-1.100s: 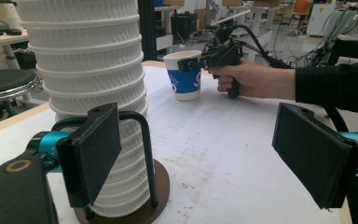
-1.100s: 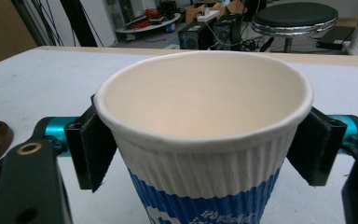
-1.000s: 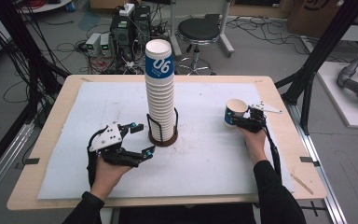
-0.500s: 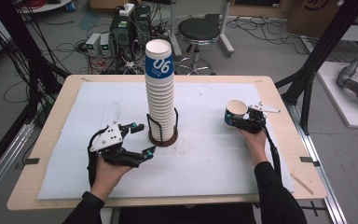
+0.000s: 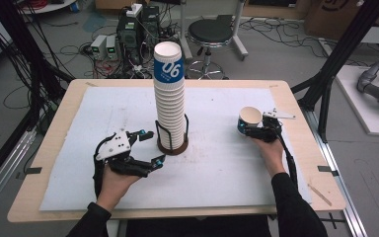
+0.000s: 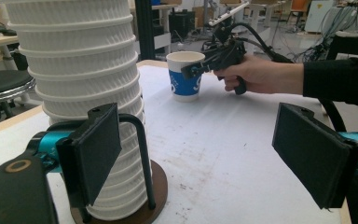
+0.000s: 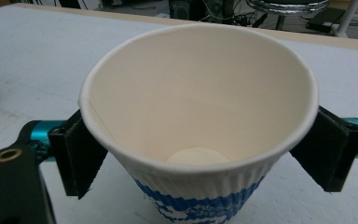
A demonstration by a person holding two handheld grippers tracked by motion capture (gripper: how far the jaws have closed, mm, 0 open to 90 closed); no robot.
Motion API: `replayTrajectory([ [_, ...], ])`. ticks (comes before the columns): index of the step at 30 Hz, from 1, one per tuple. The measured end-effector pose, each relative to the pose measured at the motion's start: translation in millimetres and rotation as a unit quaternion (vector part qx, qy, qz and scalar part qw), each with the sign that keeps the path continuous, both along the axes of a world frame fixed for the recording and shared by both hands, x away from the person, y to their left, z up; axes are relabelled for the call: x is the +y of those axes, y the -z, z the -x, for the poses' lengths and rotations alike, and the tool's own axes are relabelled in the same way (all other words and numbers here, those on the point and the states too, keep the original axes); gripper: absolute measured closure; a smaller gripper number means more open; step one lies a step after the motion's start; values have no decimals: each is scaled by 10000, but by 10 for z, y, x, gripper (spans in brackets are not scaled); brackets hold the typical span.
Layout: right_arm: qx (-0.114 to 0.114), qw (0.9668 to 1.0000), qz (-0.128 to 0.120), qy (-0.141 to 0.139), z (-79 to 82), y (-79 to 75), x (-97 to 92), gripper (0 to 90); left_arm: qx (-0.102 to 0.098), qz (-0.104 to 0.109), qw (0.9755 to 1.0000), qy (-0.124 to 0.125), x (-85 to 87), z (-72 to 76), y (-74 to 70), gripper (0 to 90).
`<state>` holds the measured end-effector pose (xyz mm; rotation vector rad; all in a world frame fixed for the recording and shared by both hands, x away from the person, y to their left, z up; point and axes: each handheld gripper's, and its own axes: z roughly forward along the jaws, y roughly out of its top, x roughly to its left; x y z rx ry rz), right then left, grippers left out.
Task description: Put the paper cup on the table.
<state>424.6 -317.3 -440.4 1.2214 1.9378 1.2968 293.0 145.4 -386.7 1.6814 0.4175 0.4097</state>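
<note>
So the cup (image 5: 250,118) stands well inside the table (image 5: 54,138) edge; right gripper (image 5: 257,131) jaws just opened around it, left gripper (image 5: 148,146) jaws spread, level.

One camera sits high above the person's side and looks forward and down on the whole table (image 5: 276,197). One rides on the left gripper (image 6: 200,154), low and very close to the stack of cups (image 6: 81,93), looking across the table. One rides on the right gripper (image 7: 200,154), right up against the paper cup (image 7: 200,130). All three see that cup
</note>
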Motion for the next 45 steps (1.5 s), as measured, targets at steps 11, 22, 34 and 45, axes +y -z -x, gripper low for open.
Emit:
replayTrajectory([
  [11,184,9998,98,42,77,-26,-19,134,-6,-39,10000,30,-18,-13,-3,156],
  [22,384,9989,229,135,255,-78,-122,134,-21,-34,10000,52,-24,-23,-10,156],
  [34,229,9991,-152,-335,619,-278,-241,135,-10,-62,10000,-16,-29,-59,-12,156],
  [45,-464,9929,-617,-900,970,-608,-302,137,-95,-50,9999,-100,-30,-73,-63,156],
])
